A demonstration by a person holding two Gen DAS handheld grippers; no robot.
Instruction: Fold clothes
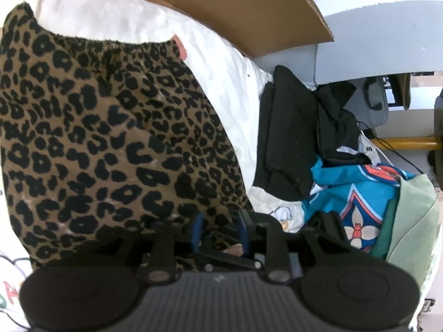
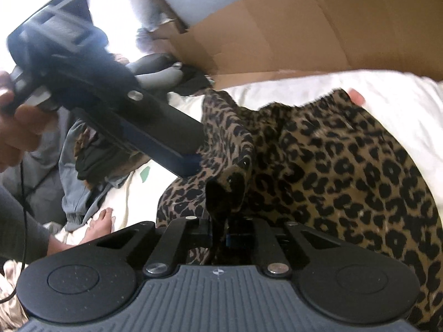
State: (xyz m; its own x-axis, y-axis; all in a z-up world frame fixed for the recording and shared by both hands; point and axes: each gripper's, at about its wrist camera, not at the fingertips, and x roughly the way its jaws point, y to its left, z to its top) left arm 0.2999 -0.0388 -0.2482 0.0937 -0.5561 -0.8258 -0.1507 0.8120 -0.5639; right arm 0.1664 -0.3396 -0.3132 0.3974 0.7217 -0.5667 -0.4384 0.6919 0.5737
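Right wrist view has the white bed (image 2: 387, 102) taking up most of the room, with cardboard (image 2: 277, 27) leaning along its far edge and the leopard-print garment (image 2: 346, 166) spread across the middle. Off the bed's right edge sits a pile of other clothes (image 1: 354, 188). The right gripper (image 2: 221, 202) looks pinched nearly shut on a raised fold of the print. The left gripper (image 1: 218, 229) sits partly open with fabric between its fingers, though I can't tell if the pads actually bite. Risk as I see it: if that side isn't gripping, lifting would drag the thing lopsided and bunch the fold.
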